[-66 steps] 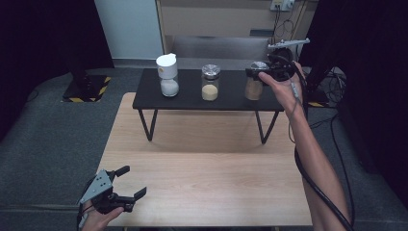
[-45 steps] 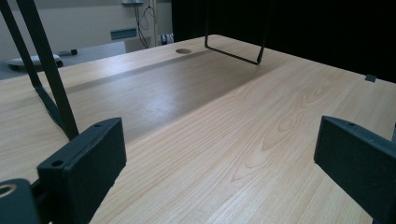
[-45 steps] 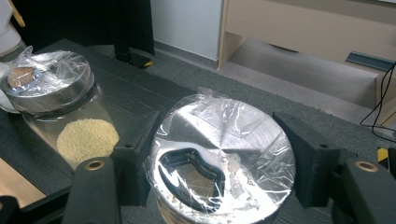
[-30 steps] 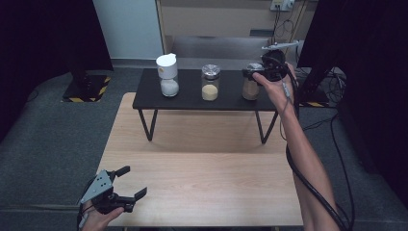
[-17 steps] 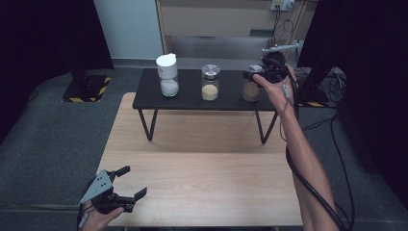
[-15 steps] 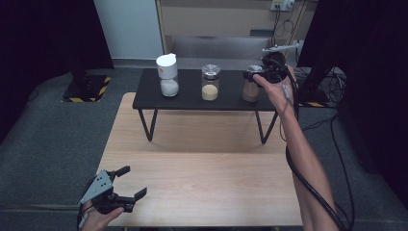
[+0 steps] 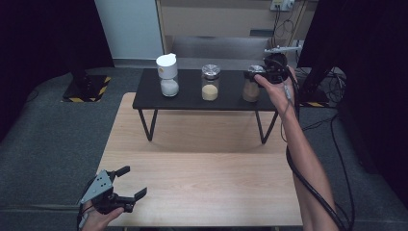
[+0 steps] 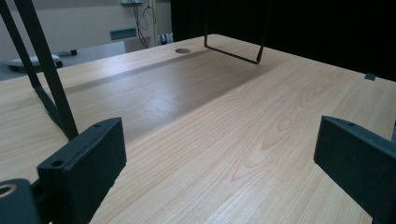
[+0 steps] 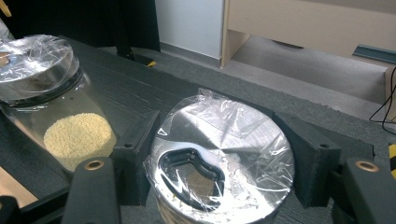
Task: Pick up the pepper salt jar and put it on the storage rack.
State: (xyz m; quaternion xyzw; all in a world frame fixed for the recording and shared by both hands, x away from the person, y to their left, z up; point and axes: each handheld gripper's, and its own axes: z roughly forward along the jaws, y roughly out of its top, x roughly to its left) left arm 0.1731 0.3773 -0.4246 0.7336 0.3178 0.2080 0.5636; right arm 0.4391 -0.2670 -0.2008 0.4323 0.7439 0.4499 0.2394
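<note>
Right gripper point(image 9: 219, 154) is clamped across the foil-wrapped metal lid point(image 9: 222, 161) of the rightmost jar point(image 7: 250, 89), pads pressing both sides of the lid; the jar stands at the right end of the black raised shelf point(image 7: 192, 100) on the table point(image 7: 202, 168), beside the middle jar point(image 9: 60, 112) of yellowish grains (white-capped jar point(image 7: 168, 74) stands further left). Against the earliest frame, the right hand has shifted slightly left and back onto the jar, with no visible change over the last second. Left gripper point(image 7: 124, 182) rests low at the table's near left corner, jaws wide apart and empty, unmoved.
</note>
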